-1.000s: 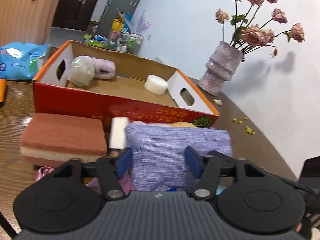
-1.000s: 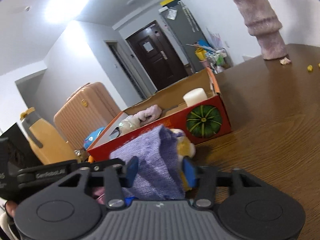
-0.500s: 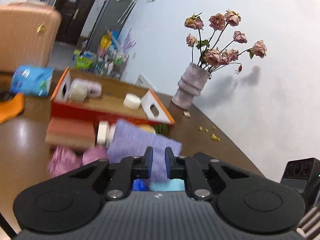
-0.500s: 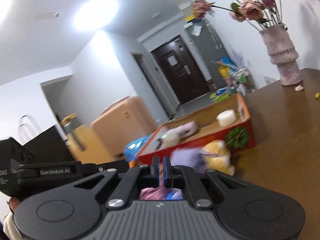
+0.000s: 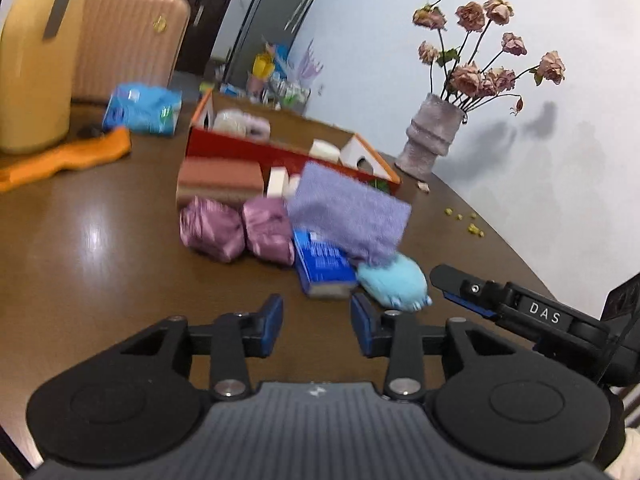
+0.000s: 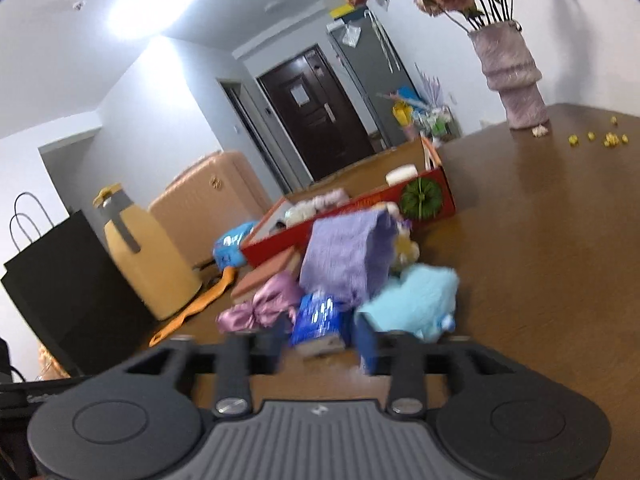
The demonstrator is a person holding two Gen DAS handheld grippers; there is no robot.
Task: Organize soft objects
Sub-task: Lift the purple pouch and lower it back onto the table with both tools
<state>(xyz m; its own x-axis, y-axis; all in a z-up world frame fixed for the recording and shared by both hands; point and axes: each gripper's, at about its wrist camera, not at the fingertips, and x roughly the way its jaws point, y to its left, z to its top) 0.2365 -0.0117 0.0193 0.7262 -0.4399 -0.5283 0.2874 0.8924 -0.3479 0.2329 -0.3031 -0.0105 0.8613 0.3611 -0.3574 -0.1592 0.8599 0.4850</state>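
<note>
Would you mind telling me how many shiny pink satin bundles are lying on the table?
2: one satin bundle on the left, another satin bundle beside it against the blue packet. More may be hidden under the purple cloth.

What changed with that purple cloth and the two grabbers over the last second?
Both grippers, left and right, had the purple cloth between their fingers, then let go and backed away. Their jaws are opening now with nothing between them. The cloth lies on the pile; the red box stayed put.
</note>
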